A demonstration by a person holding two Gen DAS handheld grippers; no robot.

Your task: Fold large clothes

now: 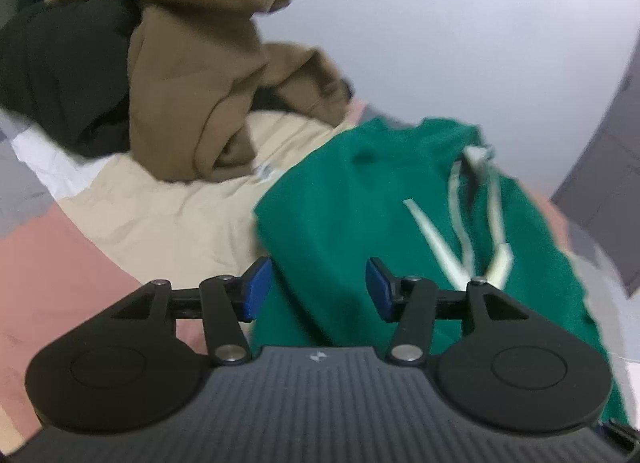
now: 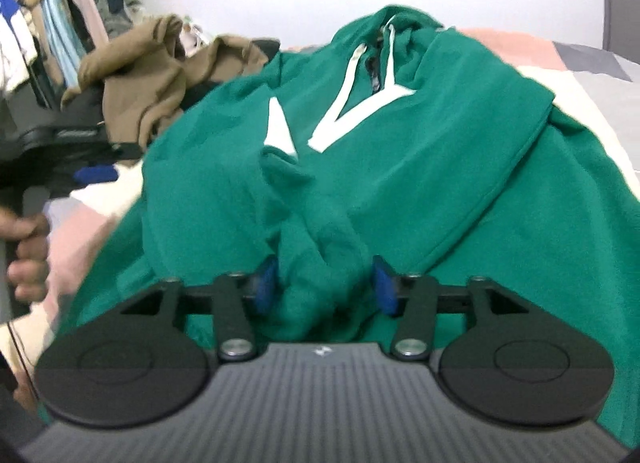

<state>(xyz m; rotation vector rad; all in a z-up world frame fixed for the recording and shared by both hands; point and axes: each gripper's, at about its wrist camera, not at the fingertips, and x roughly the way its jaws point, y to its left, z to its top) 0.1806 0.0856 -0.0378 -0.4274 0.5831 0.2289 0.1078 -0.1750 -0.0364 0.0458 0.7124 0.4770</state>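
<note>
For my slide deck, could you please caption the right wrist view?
Right gripper open over a bunched fold of the green hoodie on the bed.

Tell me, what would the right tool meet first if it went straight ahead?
Most likely the bunched fold of the green hoodie, which already lies between the open right tool; depth is unclear.

Green hoodie (image 2: 400, 151) with white drawstrings, sleeves folded across its front, on the bed.

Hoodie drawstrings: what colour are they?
White, against the green hoodie; the drawstrings show best in the right wrist view.
</note>
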